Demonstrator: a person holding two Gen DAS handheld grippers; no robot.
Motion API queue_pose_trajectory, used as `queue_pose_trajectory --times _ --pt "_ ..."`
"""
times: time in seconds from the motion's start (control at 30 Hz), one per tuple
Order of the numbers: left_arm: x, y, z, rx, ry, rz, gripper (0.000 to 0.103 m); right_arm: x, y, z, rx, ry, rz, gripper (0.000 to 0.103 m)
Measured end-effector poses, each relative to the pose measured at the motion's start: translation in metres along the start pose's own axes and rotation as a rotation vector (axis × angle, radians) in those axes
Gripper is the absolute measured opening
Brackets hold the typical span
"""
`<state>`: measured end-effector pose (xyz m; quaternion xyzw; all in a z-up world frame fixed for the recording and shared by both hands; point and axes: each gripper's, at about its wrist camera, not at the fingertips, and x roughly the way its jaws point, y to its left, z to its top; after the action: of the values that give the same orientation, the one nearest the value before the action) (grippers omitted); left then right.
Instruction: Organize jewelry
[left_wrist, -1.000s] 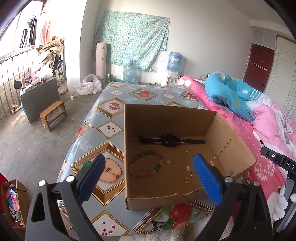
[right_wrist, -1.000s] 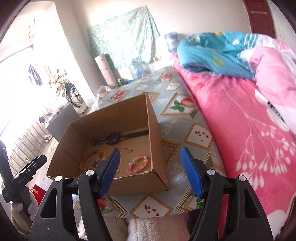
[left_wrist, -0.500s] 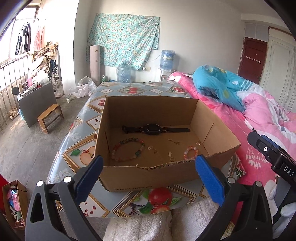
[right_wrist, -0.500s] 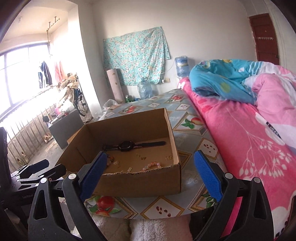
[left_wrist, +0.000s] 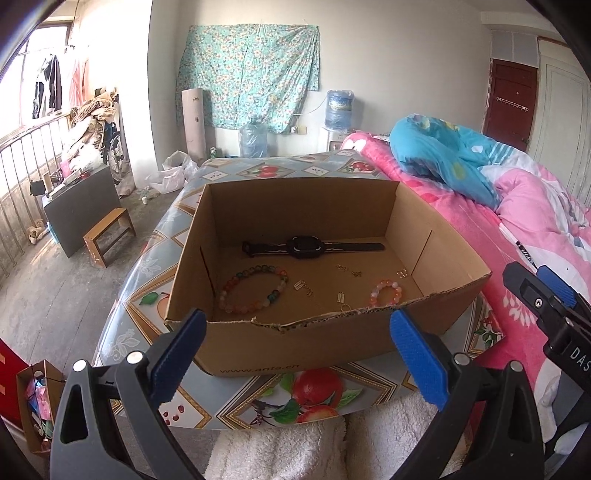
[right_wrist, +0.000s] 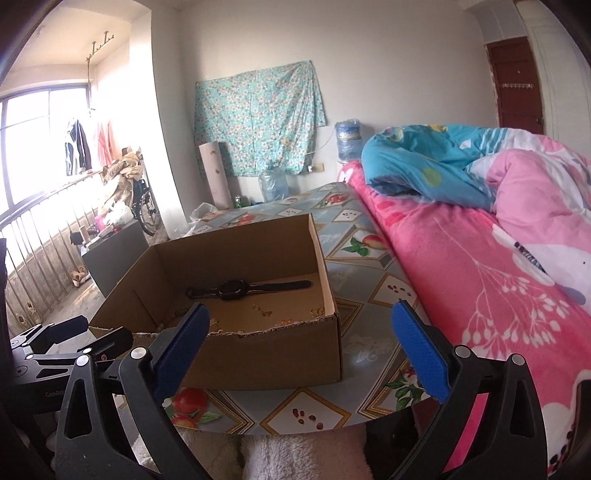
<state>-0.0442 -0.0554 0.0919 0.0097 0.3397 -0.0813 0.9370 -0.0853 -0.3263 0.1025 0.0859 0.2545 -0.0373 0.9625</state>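
An open cardboard box stands on the table. Inside lie a black watch, a multicoloured bead bracelet, a small pink bead bracelet and several tiny gold charms. My left gripper hangs open in front of the box's near wall, holding nothing. My right gripper is to the right of it, its jaws opening wide with nothing between them. The right wrist view shows the box and the watch; the near wall hides the bracelets.
The table wears a fruit-patterned cloth. A bed with a pink blanket and a blue quilt borders its right side. White fluffy fabric lies at the near edge. A wooden stool and a grey cabinet stand on the floor at left.
Both grippers have drawn back from above the box to in front of its near wall. The right jaws have spread wider. The jewelry has not moved.
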Motion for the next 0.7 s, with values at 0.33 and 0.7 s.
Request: queue_pose_trajectory --times 0.33,0.7 --pt "0.008 -0.004 -0.001 -0.006 0.038 0.019 0.098 0.011 -0.001 0.001 -0.034 0.102 0.001 0.095" --pt "0.012 0.006 0.008 -0.036 0.054 0.081 0.098 0.03 0.008 -0.003 -0.045 0.245 0.032 0.095"
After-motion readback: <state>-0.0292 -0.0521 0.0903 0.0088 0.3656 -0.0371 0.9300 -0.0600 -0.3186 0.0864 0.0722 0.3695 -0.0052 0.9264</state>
